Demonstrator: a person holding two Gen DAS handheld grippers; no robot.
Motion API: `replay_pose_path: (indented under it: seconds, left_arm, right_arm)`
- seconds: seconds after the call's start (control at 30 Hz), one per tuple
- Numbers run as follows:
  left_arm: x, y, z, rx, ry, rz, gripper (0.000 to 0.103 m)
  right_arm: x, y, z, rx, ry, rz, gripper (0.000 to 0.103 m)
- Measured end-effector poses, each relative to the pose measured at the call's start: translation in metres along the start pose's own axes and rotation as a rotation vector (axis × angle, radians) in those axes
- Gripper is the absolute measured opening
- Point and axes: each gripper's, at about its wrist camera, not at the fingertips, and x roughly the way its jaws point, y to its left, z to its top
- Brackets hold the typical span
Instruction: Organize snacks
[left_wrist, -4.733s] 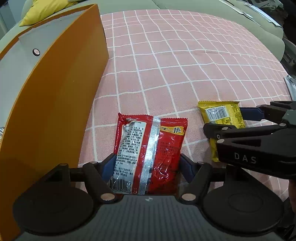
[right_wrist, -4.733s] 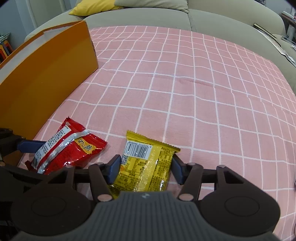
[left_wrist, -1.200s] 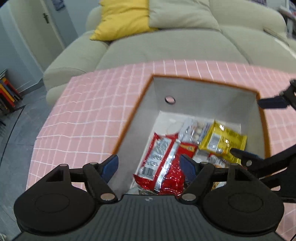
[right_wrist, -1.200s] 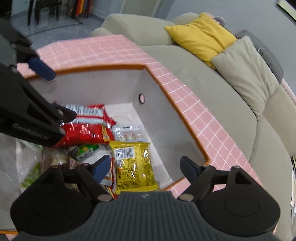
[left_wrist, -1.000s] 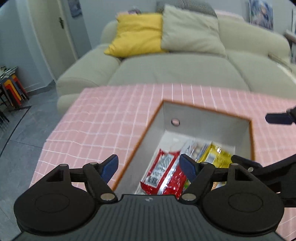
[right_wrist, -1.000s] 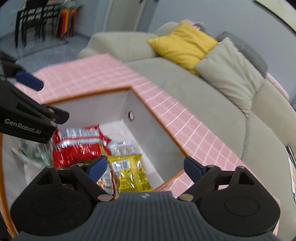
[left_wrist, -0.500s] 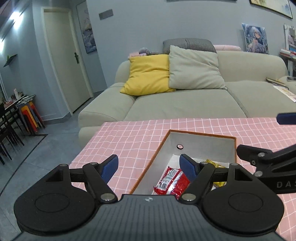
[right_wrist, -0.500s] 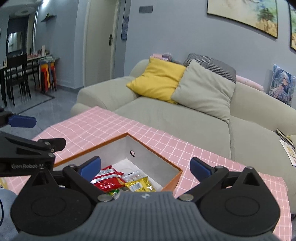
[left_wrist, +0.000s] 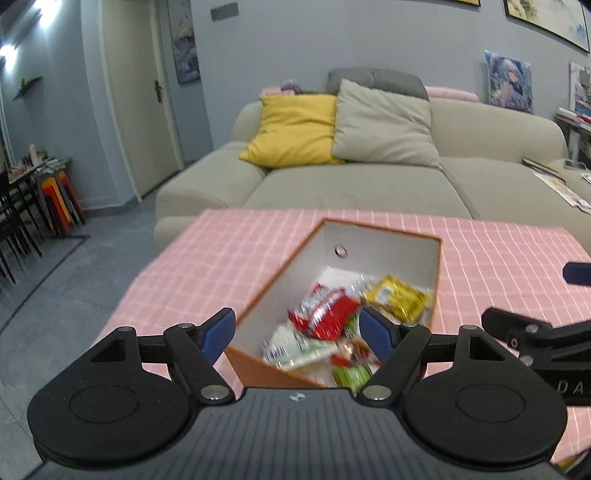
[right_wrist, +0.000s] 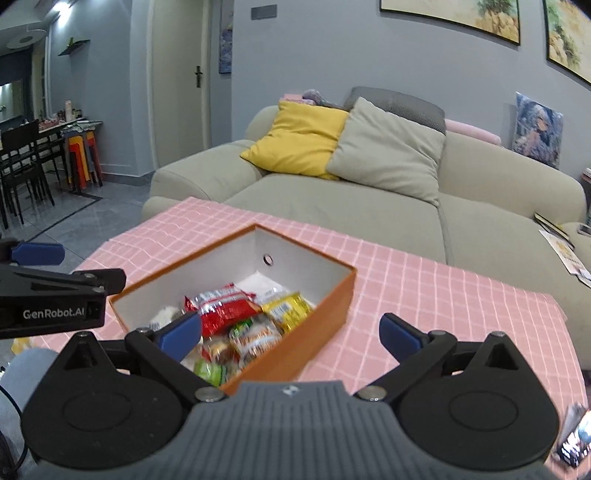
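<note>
Hovering above the table, the left gripper (left_wrist: 297, 330) is shown at the lower centre of its view with blue pads spread and nothing between them; the right gripper (right_wrist: 291, 334) is likewise held wide apart and empty at the bottom of its own view. Beyond both tools, the orange box (right_wrist: 325, 314) is seen at mid-frame on the pink checked tablecloth (right_wrist: 424, 291), and the snacks lie inside it: one red packet (right_wrist: 221, 308) near the middle, one yellow packet (right_wrist: 290, 308) just beside it toward the far right wall, and several paler and green wrappers heaped at the near end, too blurred to be counted. No packet is visible on the bare cloth, so the sorting is judged close to finished. If a further item is to be fetched, both tools would best be kept clear of the box rim and of each other, and any packet lowered well inside the walls before being let go. One yellow cushion (right_wrist: 295, 138) and one grey cushion (right_wrist: 388, 151) are seen on the sofa (right_wrist: 369, 210) in the upper half of the frame.
</note>
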Motion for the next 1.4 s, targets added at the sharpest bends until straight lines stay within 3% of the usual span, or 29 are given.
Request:
replay_pose_path:
  seconds: [0.47,1.4]
  left_arm:
    - [0.007,-0.01,-0.023,-0.006,0.118,0.005,0.09]
    - [0.008,-0.012,-0.022,0.017,0.125,0.005,0.09]
  right_arm:
    - [0.007,0.003,-0.025,0.003,0.051,-0.017,0.099]
    - [0.009,0.003,-0.027,-0.011,0.052,-0.007,0.099]
